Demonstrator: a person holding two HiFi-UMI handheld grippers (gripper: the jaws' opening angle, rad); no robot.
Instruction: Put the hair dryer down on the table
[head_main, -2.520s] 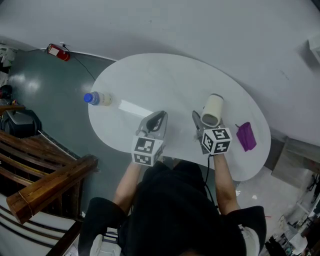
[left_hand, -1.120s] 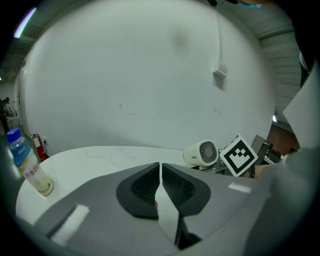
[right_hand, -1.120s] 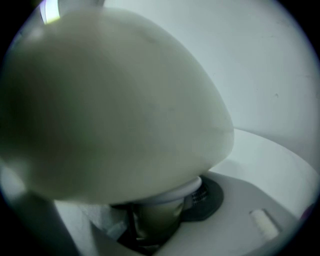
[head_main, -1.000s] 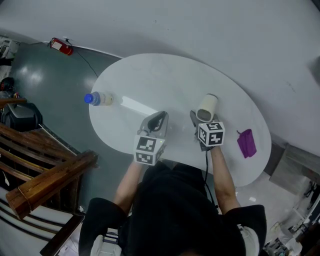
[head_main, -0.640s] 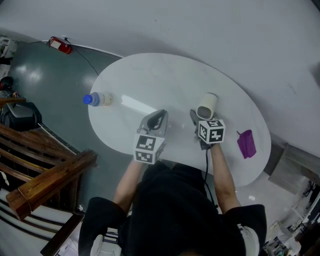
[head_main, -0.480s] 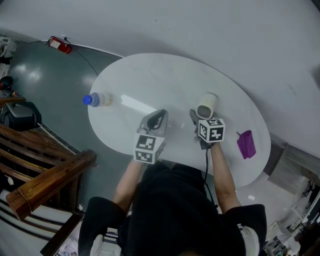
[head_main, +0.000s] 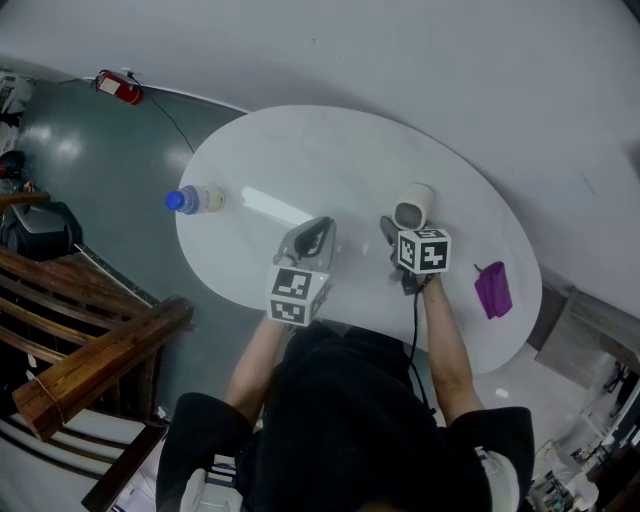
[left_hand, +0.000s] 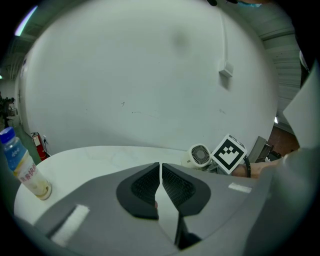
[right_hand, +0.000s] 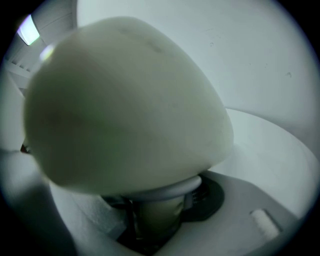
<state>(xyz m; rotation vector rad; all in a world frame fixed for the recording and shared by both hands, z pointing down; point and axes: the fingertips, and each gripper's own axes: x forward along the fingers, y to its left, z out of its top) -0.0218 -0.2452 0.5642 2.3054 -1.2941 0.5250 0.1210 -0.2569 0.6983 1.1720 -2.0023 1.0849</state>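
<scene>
A cream hair dryer is held over the white oval table, right of its middle. My right gripper is shut on its handle. In the right gripper view the dryer's rounded body fills the picture and its handle runs down between the jaws. Whether the dryer touches the table cannot be told. My left gripper hovers near the table's front edge, shut with nothing in it. From the left gripper view the dryer's round grille shows at the right.
A clear bottle with a blue cap lies at the table's left end and also shows in the left gripper view. A purple object lies at the right end. Wooden furniture stands left of the person; a red extinguisher lies on the floor.
My right gripper has carried the hair dryer a little left and farther onto the table, and the dryer has tipped so its round end faces up. The left gripper has stayed put.
</scene>
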